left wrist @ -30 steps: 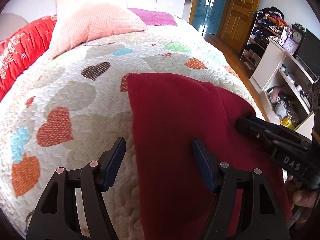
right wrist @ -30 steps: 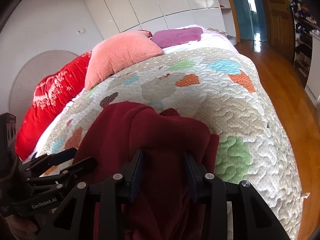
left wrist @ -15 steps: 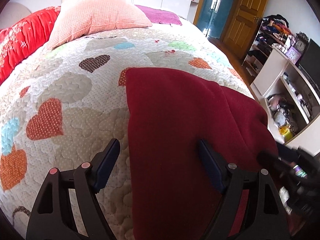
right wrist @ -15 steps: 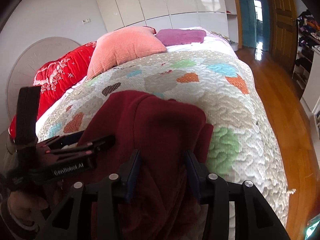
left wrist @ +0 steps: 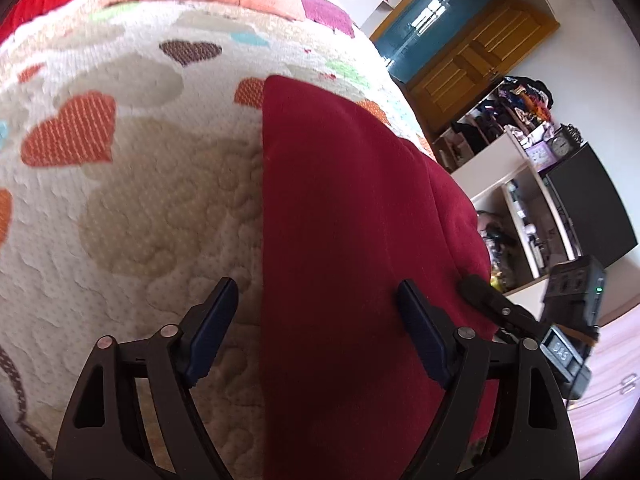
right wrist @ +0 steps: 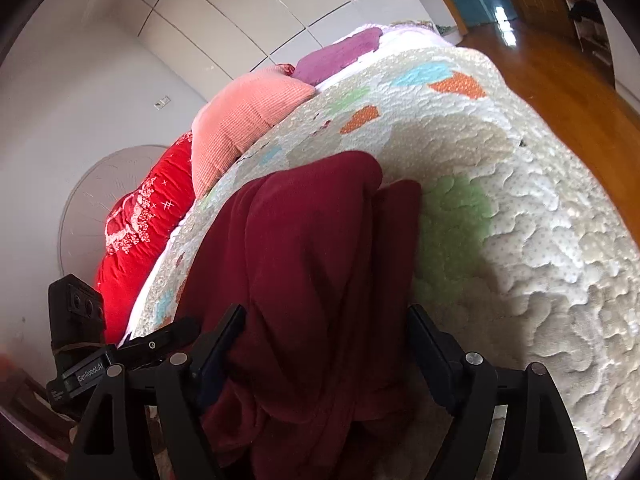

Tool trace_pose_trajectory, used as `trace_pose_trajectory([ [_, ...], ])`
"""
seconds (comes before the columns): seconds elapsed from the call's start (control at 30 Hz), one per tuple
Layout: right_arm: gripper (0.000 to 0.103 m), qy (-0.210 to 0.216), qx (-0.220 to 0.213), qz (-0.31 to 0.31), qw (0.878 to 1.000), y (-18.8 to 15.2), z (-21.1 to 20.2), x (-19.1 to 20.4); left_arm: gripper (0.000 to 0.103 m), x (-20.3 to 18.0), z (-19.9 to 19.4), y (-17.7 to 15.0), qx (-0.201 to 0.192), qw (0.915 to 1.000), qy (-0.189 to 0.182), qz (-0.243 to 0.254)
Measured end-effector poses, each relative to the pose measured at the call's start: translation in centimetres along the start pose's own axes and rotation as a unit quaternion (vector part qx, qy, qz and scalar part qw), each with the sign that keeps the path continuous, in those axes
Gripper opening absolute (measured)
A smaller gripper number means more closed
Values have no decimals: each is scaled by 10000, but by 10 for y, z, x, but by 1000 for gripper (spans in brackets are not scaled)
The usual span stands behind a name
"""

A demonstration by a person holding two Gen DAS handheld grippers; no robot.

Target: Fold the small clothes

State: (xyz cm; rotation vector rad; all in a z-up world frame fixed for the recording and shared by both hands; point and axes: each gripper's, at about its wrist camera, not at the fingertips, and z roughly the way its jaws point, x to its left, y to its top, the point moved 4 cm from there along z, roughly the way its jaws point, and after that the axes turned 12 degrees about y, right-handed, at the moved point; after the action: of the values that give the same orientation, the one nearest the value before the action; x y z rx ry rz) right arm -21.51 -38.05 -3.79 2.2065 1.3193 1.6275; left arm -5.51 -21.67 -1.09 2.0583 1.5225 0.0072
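Note:
A dark red garment lies folded on the heart-patterned quilt, its near part hanging over the bed's edge. My left gripper is open, its jaws straddling the garment's left edge. My right gripper is open with the bunched garment between its wide jaws, not pinched. The right gripper also shows in the left wrist view at the garment's right edge. The left gripper shows in the right wrist view at lower left.
A pink pillow, a red pillow and a purple cloth lie at the bed's head. White shelves with clutter and a dark screen stand right of the bed. Wooden floor runs alongside.
My right gripper's jaws have opened wide and let go of the garment. Both grippers have dropped lower and tilted at the bed's near edge. The left stays open.

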Motion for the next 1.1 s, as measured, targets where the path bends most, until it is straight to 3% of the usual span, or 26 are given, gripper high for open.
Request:
trace_pose_trajectory([
  [0.1, 79, 51, -15, -53, 10000, 0, 14, -2, 88, -8, 12, -3, 71, 9999, -145, 57],
  [0.17, 67, 122, -1, -105, 9999, 1, 18, 1, 88, -15, 12, -4, -1, 9997, -127, 217],
  [0.2, 62, 125, 7, -89, 9999, 2, 19, 2, 85, -18, 11, -4, -17, 9994, -111, 313],
  [0.27, 54, 104, -41, -129, 9999, 3, 17, 6, 71, -24, 5, -4, -94, 9988, -70, 466],
  [0.33, 52, 59, -105, -292, 9995, 4, 13, 19, 63, -28, -4, -5, -197, 9977, 16, 643],
  [0.5, 51, 400, -143, -619, 9972, 3, 9, 65, 60, -25, -47, -9, -474, 9951, 161, 848],
  [0.63, 51, 753, -16, -678, 9948, -8, 26, 96, 60, 5, -79, -14, -612, 9931, 522, 854],
  [0.7, 56, 819, 119, -618, 9947, -18, 44, 103, 60, 27, -84, -19, -502, 9935, 694, 745],
  [0.8, 61, 430, 546, -369, 9969, -34, 73, 95, 60, 59, -73, -29, -267, 9930, 1030, 506],
  [0.87, 61, 141, 656, -517, 9964, -39, 74, 93, 65, 73, -75, -37, -220, 9949, 929, 317],
  [0.93, 62, 45, 533, -742, 9958, -38, 63, 103, 68, 74, -88, -41, -450, 9933, 1009, 342],
  [1.0, 62, -135, 278, -1076, 9937, -32, 48, 117, 71, 69, -97, -44, -715, 9857, 1393, 630],
  [1.1, 62, -141, 58, -1471, 9890, -26, 35, 143, 71, 62, -101, -47, -873, 9779, 1666, 910],
])
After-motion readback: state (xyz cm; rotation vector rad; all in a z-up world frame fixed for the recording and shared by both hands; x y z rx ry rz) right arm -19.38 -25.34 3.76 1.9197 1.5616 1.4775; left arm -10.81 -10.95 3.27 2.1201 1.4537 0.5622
